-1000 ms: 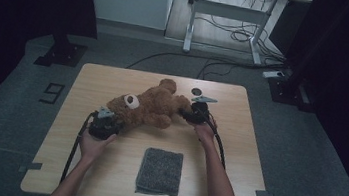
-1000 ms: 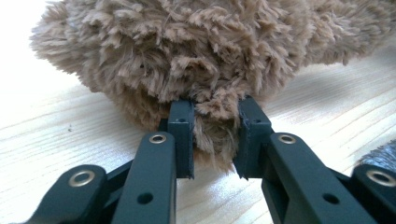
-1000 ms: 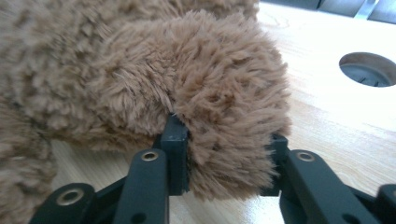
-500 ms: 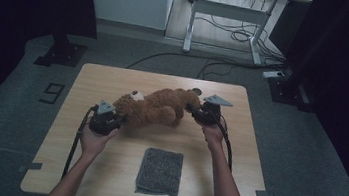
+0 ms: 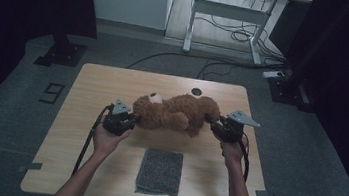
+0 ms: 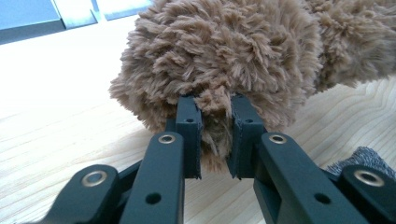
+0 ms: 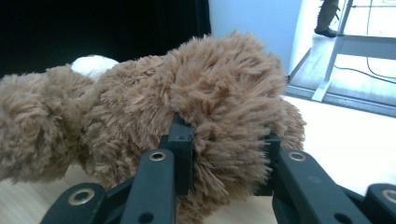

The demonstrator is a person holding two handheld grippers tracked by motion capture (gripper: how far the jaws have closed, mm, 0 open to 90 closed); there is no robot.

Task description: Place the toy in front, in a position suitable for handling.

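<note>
My left claw (image 5: 132, 119) is clamped on the teddy bear (image 5: 175, 113) at its head end, 9 o'clock; right claw (image 5: 211, 122) bites its bottom end, 3 o'clock. One grip each end so bear hangs flat, mid table (image 5: 92, 93), w/ grey cloth (image 5: 159, 170) at 6, prob where it lands.

A shaggy tan-brown plush teddy bear (image 5: 175, 114) with a white muzzle patch is seen on the pale, light-grained wooden table (image 5: 88, 87). A mottled dark grey folded cloth (image 5: 159, 171) is shown near the front edge. Both claws (image 6: 214, 140) (image 7: 224, 161) are finished in matt black, with silver rivets; grey three-cornered plates are carried on top.
</note>
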